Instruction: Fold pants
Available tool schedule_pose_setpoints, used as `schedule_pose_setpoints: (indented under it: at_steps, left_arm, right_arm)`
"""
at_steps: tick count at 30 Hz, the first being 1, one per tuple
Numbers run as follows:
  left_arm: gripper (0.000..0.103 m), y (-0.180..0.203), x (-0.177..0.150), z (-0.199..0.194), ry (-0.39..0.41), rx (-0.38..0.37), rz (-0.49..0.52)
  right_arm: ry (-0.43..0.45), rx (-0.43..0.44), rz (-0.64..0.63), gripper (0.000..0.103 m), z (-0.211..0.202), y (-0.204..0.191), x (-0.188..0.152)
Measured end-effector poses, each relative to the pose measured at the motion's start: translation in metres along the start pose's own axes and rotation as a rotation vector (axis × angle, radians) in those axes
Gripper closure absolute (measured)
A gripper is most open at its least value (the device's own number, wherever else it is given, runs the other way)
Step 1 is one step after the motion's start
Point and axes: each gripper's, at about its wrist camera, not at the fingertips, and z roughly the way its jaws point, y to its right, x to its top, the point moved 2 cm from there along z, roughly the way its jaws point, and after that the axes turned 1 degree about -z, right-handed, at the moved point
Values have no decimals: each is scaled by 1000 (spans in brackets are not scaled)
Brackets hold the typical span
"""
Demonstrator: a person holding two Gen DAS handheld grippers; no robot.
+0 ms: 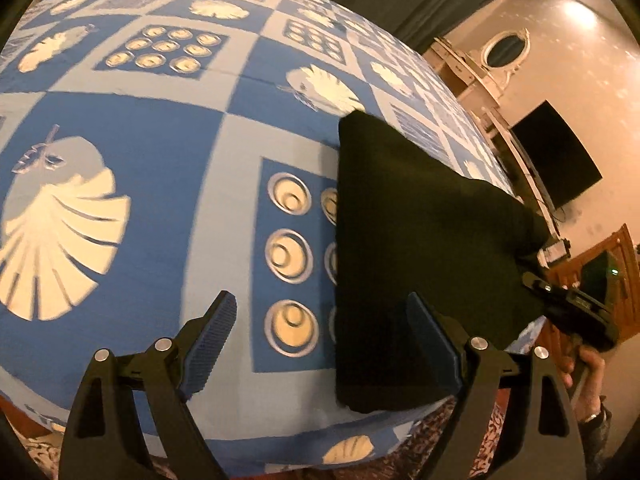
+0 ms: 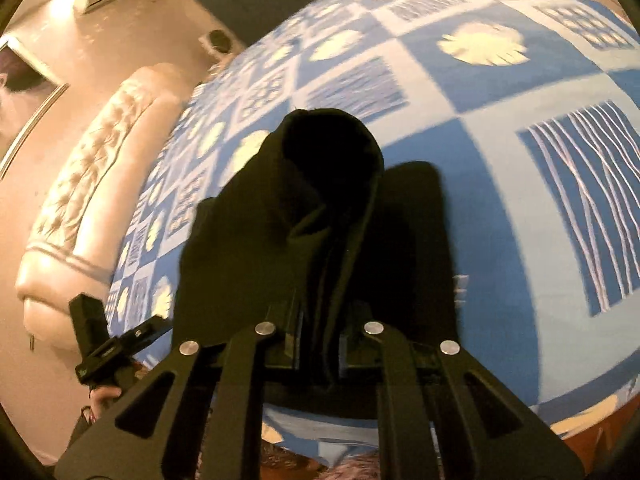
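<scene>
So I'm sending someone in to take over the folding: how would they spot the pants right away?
Look at the bed with the blue-and-white patterned bedspread. Near its front edge lie the pants, a flat dark slab of cloth. They are the only plain, dark thing on that busy print, and the right gripper is shut on a bunched fold of them.

Matt black cloth pants [image 1: 420, 248], smooth printed blue bedspread [image 1: 168, 128], glossy tufted headboard [image 2: 92, 168]
</scene>
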Motion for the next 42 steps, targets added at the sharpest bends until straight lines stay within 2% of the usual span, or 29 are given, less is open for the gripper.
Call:
schedule_pose_setpoints:
  at_steps: [4, 12, 14, 16, 17, 18, 20, 21, 23, 25, 28, 32, 34, 42]
  left_arm:
    - [17, 5, -6, 10, -29, -22, 1]
    - [17, 0, -8, 13, -45, -67, -48]
    - [17, -2, -9, 11, -43, -68, -54]
    - [17, -3, -8, 9, -37, -71, -63]
    - [17, -4, -7, 7, -34, -80, -72]
    - [17, -7, -6, 6, -30, -89, -85]
    - [17, -11, -5, 5, -29, -91, -110]
    - [17, -15, -6, 5, -29, -97, -130]
    - [18, -18, -8, 6, -37, -111, -158]
    - [17, -20, -10, 7, -41, -132, -181]
    - [17, -19, -12, 8, -41, -169, -192]
    - [17, -13, -18, 14, -70, -288, -223]
    - [17, -8, -22, 19, -89, -319, -229]
    - [17, 0, -25, 28, -83, -309, -202]
  right_arm:
    - [-37, -9, 48, 92, 13, 21, -3]
    - [-48, 21, 94, 91, 8, 23, -3]
    - [-45, 6, 102, 89, 4, 26, -3]
    - [-35, 9, 140, 82, -3, 38, -3]
    - [-32, 24, 164, 72, -6, 44, -4]
    - [-21, 30, 198, 50, -10, 52, -5]
    - [23, -5, 248, 28, -20, 66, -9]
    - [34, 21, 276, 28, -23, 74, -13]
    - [-8, 144, 363, 25, -16, 86, -22]
    - [-38, 204, 416, 24, -6, 94, -32]
    - [-93, 239, 399, 23, 10, 92, -39]
    - [-111, 280, 372, 16, 18, 83, -42]
    - [-111, 283, 367, 16, 19, 83, -41]
    - [-112, 339, 398, 16, 18, 85, -42]
